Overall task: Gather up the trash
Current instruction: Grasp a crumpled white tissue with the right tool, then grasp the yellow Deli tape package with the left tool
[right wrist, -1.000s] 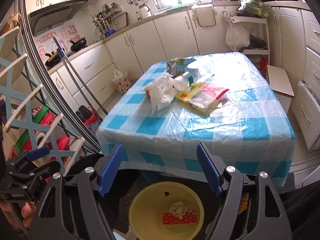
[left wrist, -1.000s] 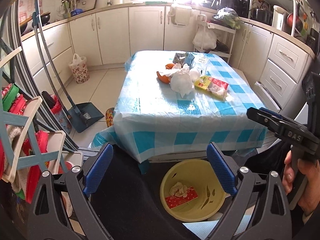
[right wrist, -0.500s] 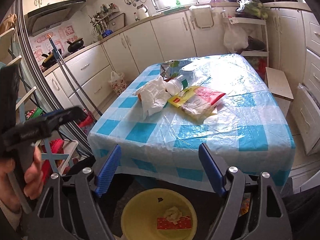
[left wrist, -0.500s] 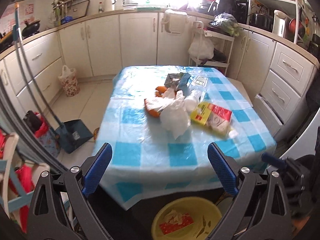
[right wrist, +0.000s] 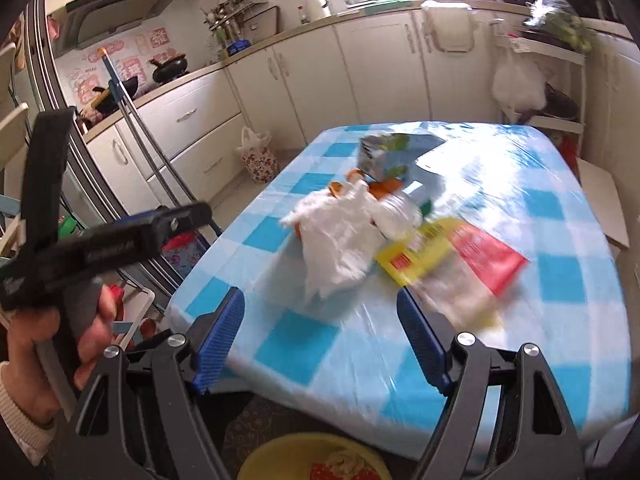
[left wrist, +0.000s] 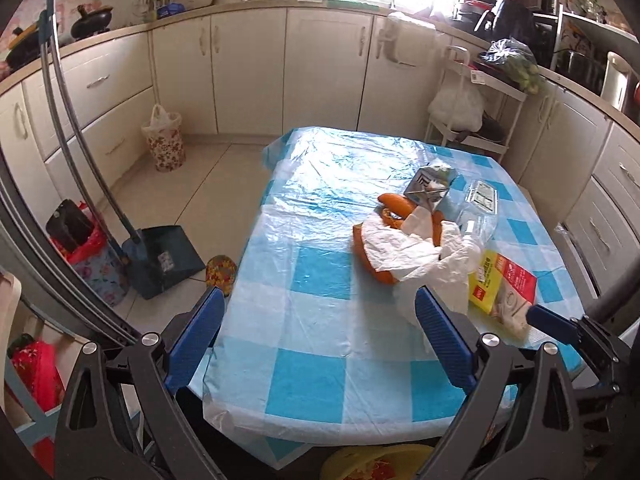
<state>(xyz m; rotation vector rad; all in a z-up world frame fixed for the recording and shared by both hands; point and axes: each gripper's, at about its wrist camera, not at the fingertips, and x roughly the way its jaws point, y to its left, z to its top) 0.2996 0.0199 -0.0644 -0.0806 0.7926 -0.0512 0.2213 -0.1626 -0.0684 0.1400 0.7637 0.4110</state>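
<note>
White crumpled bag [left wrist: 416,256] beyond 2 empty grippers, left [left wrist: 316,336] wide open, right [right wrist: 320,332] closing, on checked kitchen table [left wrist: 320,320].

Black claw [left wrist: 318,334] arms — ridged blue pads [left wrist: 444,342], silver screws [left wrist: 490,339].

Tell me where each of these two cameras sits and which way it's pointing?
Left wrist: sits on the left gripper, looks forward and down over the table at the trash pile; own blue fingers show, plus the right gripper's tip at right.
Right wrist: sits on the right gripper, jaws closing on nothing, faces the same table; the left gripper and hand show at left.
Shared: table, trash pile, yellow bin below, kitchen cabinets.
</note>
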